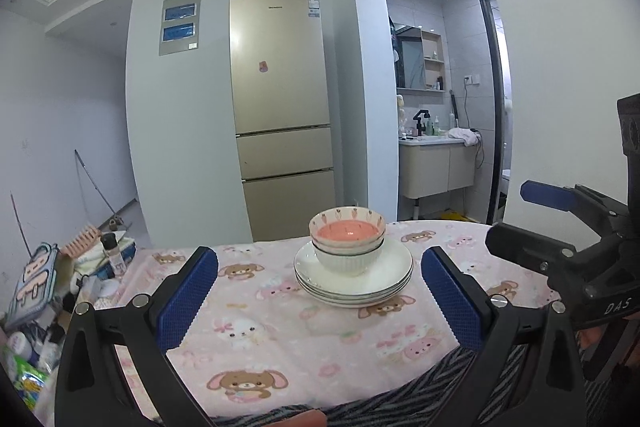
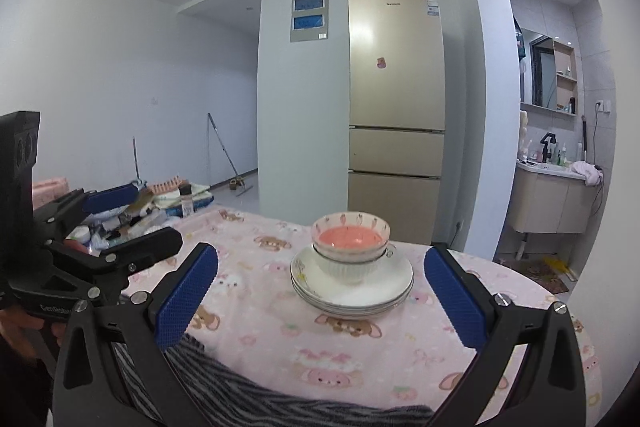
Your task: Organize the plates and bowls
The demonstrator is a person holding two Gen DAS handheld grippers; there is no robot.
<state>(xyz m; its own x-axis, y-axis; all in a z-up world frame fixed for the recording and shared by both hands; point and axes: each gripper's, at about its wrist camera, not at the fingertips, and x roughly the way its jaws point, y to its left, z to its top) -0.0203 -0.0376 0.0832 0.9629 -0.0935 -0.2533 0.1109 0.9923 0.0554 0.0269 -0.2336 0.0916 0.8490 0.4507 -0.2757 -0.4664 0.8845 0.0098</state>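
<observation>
Ahead of both grippers, on a table point(image 1: 280, 359) covered with a pink cloth printed with cartoon bears and rabbits, sits a single neat stack of dishes. At the bottom are several white plates point(image 1: 353, 281) with thin dark rims, piled one on another. A white ribbed bowl point(image 1: 347, 261) stands upright in the middle of the top plate, and a second bowl point(image 1: 347, 229), pink inside with a carrot pattern around its rim, is nested in it. The left gripper point(image 1: 320, 299) is held low at the near edge of the table, its two blue-padded fingers spread wide apart with nothing between them; the stack stands beyond the fingertips, untouched. The right gripper point(image 2: 322, 297) is held the same way, fingers wide apart and empty, well short of the stack. Each gripper shows at the edge of the other's view, so they are side by side. A grey striped fabric lies over the near table edge. Behind the table stands a tall gold refrigerator point(image 1: 280, 107), to its right an arched opening onto a washbasin, and to the left of the table a clutter of household items point(image 1: 80, 267).
</observation>
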